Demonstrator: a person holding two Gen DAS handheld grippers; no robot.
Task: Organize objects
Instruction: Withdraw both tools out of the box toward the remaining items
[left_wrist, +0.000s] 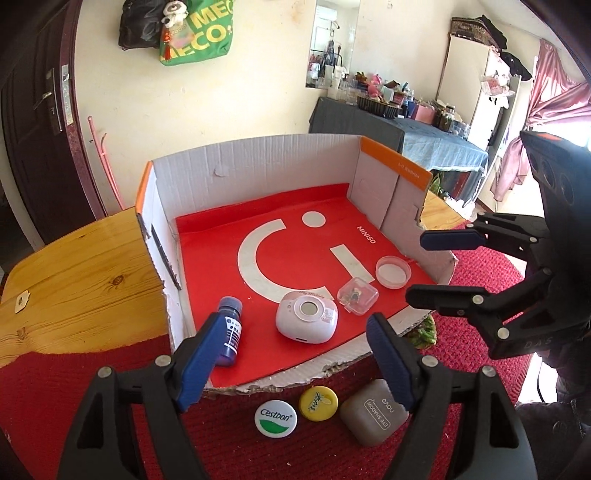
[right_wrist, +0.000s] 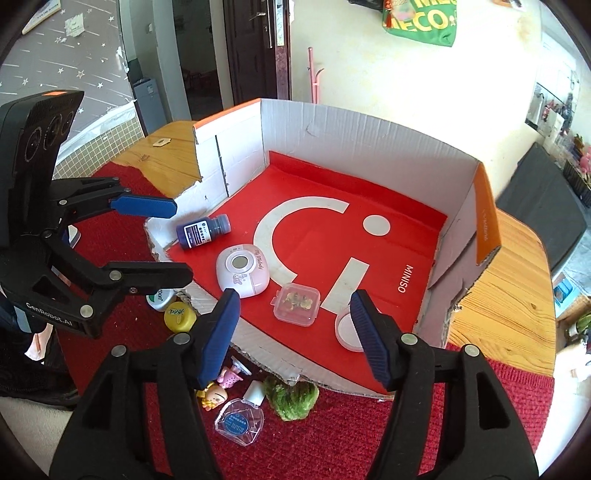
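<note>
A cardboard box (left_wrist: 258, 166) with a red floor (right_wrist: 388, 206) holds a blue bottle (left_wrist: 229, 334) lying on its side, a pink-white device (left_wrist: 306, 319), a clear square case (left_wrist: 357, 295) and a round clear lid (left_wrist: 393, 272). My left gripper (left_wrist: 295, 362) is open and empty above the box's torn front edge. My right gripper (right_wrist: 295, 339) is open and empty over the box's front right; it shows in the left wrist view (left_wrist: 417, 269). Outside lie a white Cestbon cap (left_wrist: 276, 418), a yellow cap (left_wrist: 318, 403) and a brown eye-shadow case (left_wrist: 373, 415).
A green plush piece (right_wrist: 293, 400), a clear heart-shaped case (right_wrist: 240, 422), a small doll (right_wrist: 214, 397) and a pink toy (right_wrist: 229, 376) lie on the red cloth (right_wrist: 480, 406) before the box. The wooden table (left_wrist: 81, 280) flanks the box.
</note>
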